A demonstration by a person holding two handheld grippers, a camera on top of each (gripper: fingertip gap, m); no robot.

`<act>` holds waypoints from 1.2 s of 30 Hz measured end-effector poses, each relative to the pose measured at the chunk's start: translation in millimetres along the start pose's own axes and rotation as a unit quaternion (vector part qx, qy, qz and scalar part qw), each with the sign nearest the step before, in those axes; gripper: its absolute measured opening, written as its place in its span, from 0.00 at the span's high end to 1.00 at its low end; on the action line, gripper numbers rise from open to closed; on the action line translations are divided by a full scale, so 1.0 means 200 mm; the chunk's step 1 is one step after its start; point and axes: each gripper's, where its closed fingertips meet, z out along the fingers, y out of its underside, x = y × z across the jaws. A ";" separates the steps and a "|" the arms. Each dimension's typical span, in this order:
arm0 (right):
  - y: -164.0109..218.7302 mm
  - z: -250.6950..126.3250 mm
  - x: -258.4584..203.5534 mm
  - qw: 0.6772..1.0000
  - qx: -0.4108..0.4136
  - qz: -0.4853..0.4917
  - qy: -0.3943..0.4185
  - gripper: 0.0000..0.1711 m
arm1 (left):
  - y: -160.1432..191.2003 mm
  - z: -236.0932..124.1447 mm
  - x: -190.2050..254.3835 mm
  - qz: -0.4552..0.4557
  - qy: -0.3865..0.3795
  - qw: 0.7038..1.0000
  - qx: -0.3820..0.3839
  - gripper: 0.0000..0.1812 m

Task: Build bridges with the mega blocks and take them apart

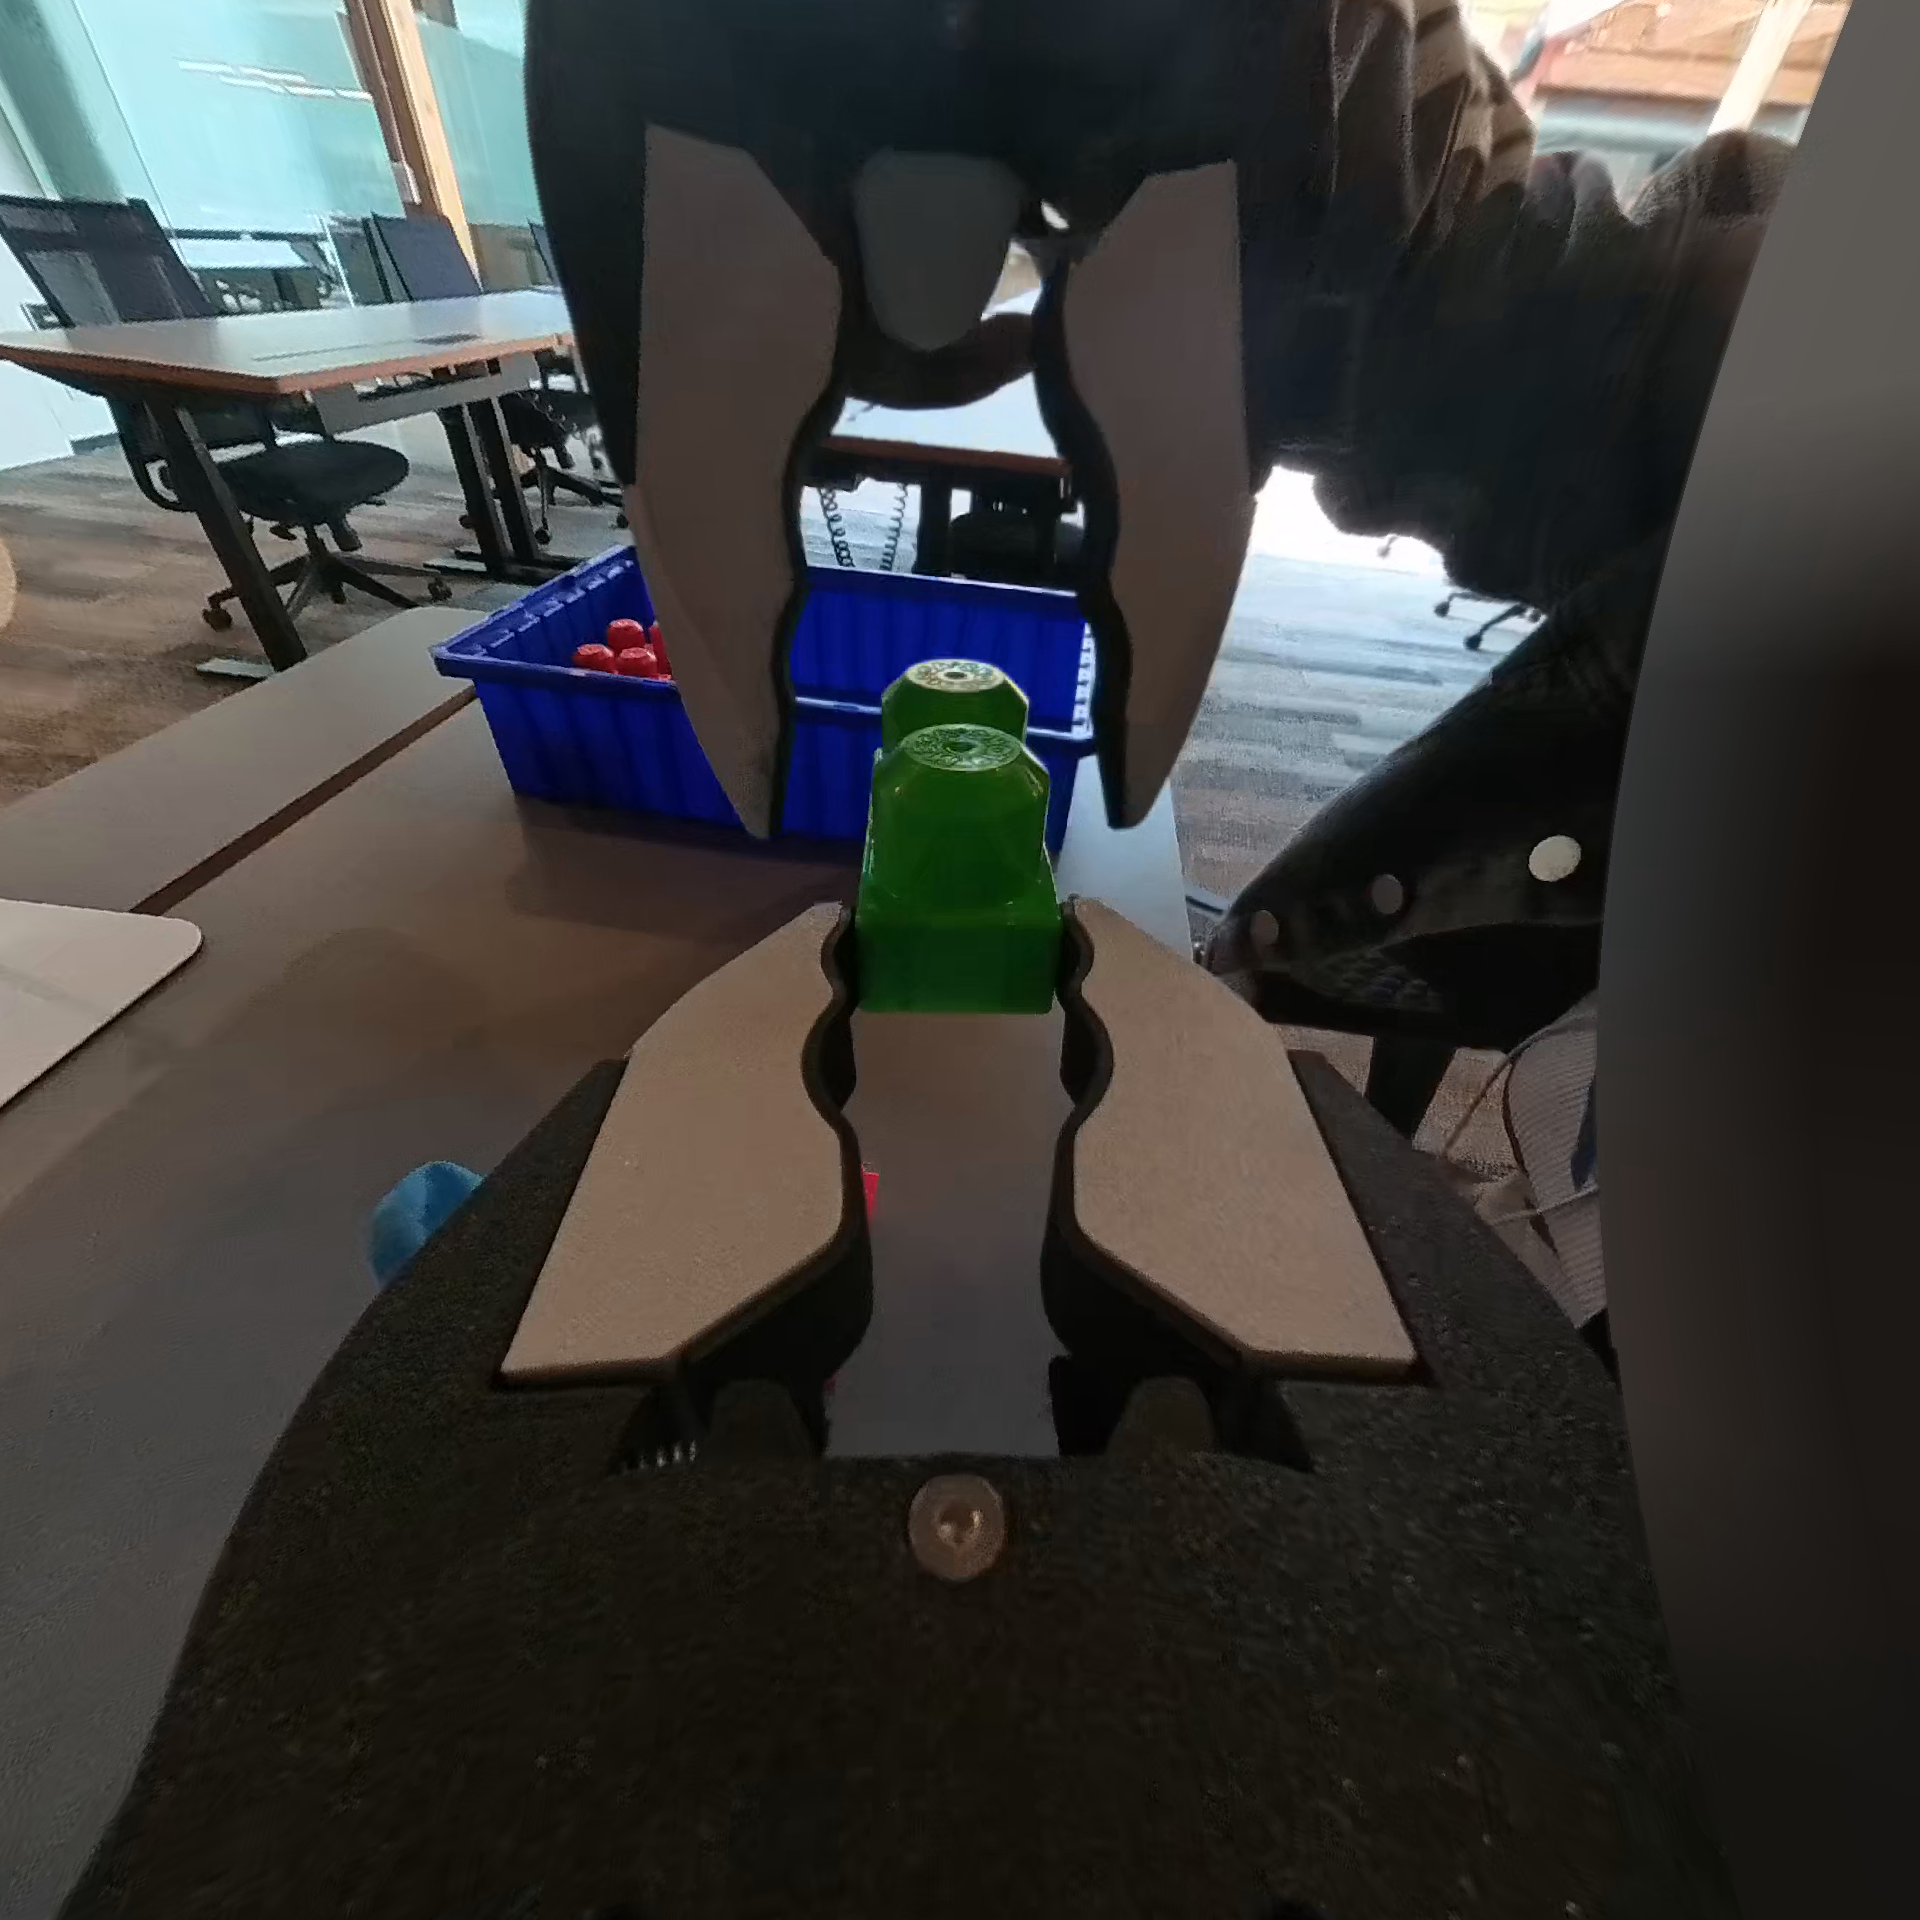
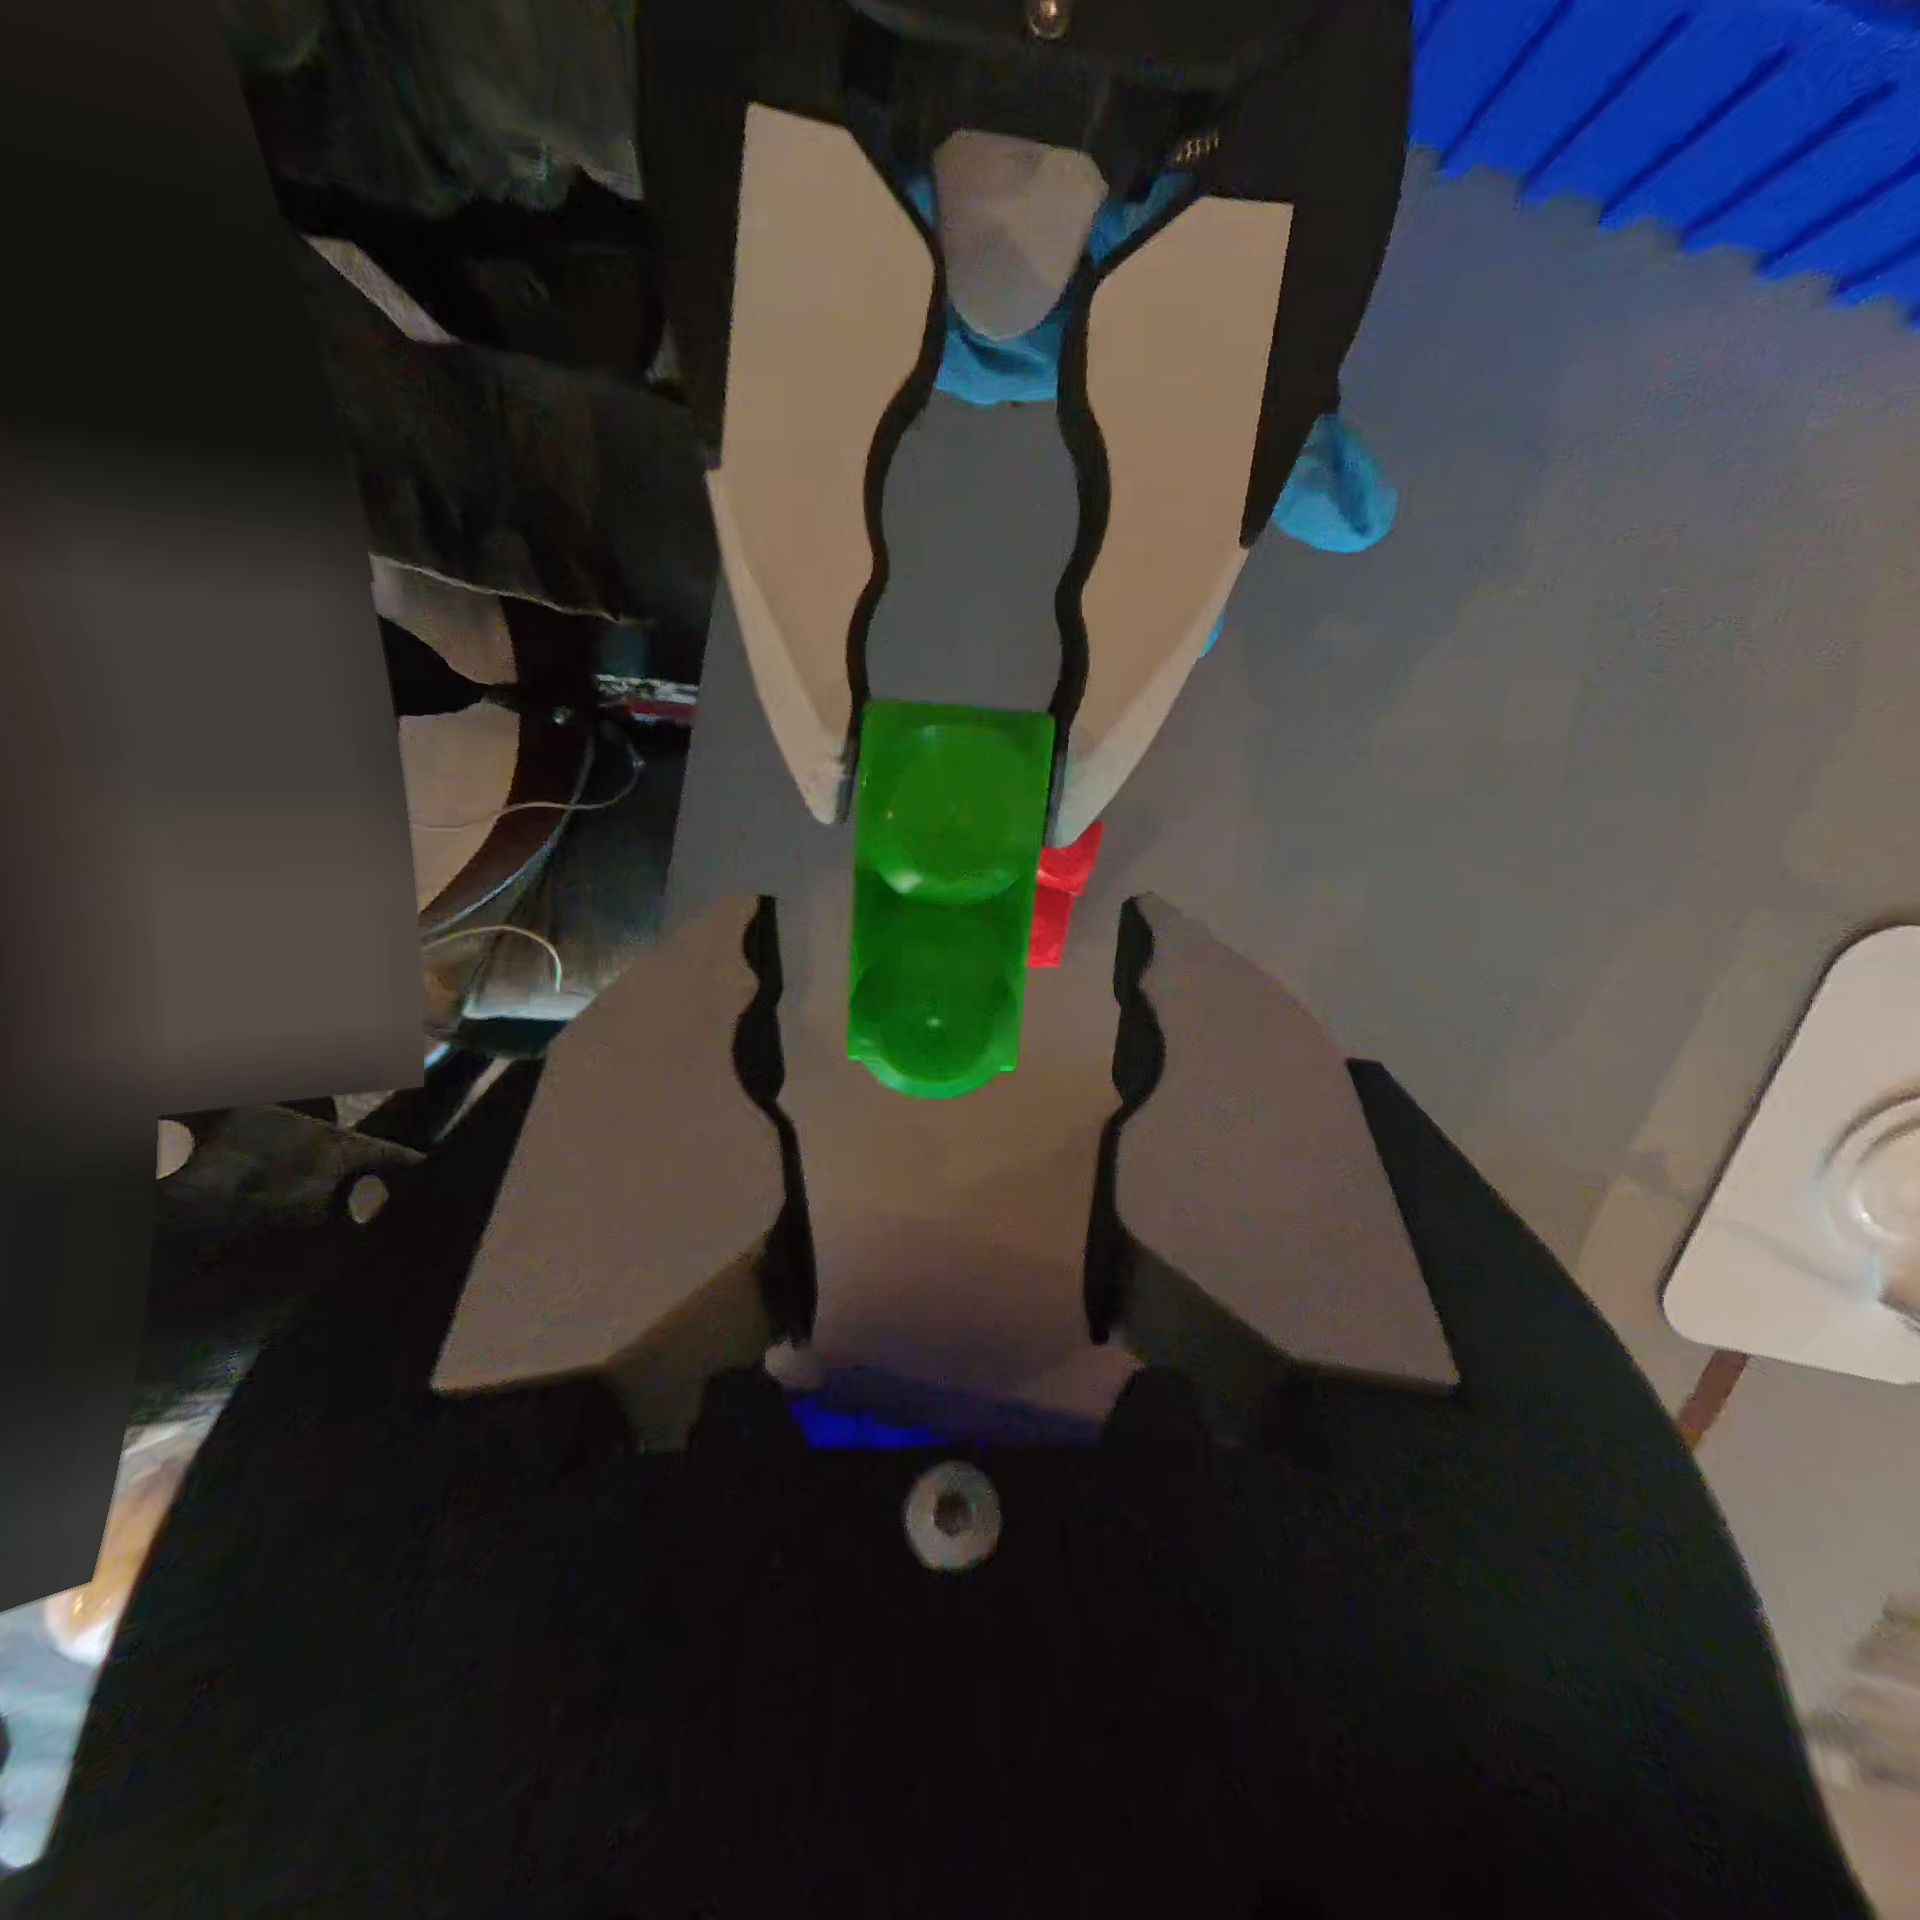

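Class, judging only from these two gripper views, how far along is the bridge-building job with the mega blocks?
Done: little shows. No bridge is visible, and red blocks sit in the blue bin.
In hand: the left gripper is shut on one end of a two-stud green block; the right gripper, open, straddles its other end.
Left: placing it; a red block lies beside it. Building and taking apart remain.

We see a dark brown surface [image 1: 312,1039] with a thin seam line running across its left part. Blue ribbed bin [image 1: 623,727] sits on it at the far edge, red blocks [image 1: 621,655] inside. White flat pad [image 1: 73,977] lies at left. Small red block [image 2: 1060,904] lies on it too.
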 end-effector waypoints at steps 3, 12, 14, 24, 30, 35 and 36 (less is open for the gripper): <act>-0.02 0.02 0.01 0.999 -0.042 0.000 -0.001 0.67 | -0.02 -0.01 0.00 0.002 -0.001 1.000 0.016 0.80; -0.05 0.07 0.00 0.998 -0.063 0.000 -0.014 0.79 | -0.03 -0.06 0.00 0.010 -0.006 1.000 0.028 0.80; -0.05 0.07 0.01 0.998 -0.065 -0.003 -0.007 0.79 | -0.03 -0.06 -0.01 0.007 -0.008 0.999 0.031 0.80; 0.11 0.19 0.13 0.994 -0.081 0.037 0.063 0.79 | -0.01 -0.39 -0.25 -0.029 -0.182 0.982 -0.030 0.71; 0.26 0.41 0.19 0.991 -0.081 0.072 0.084 0.79 | 0.01 -0.65 -0.27 -0.030 -0.255 0.966 -0.029 0.73; 0.36 0.57 0.20 0.989 -0.086 0.079 0.092 0.79 | -0.01 -0.71 -0.26 -0.027 -0.257 0.966 -0.007 0.74; 0.37 0.59 0.20 0.989 -0.086 0.080 0.091 0.79 | -0.01 -0.71 -0.26 -0.027 -0.257 0.966 -0.008 0.74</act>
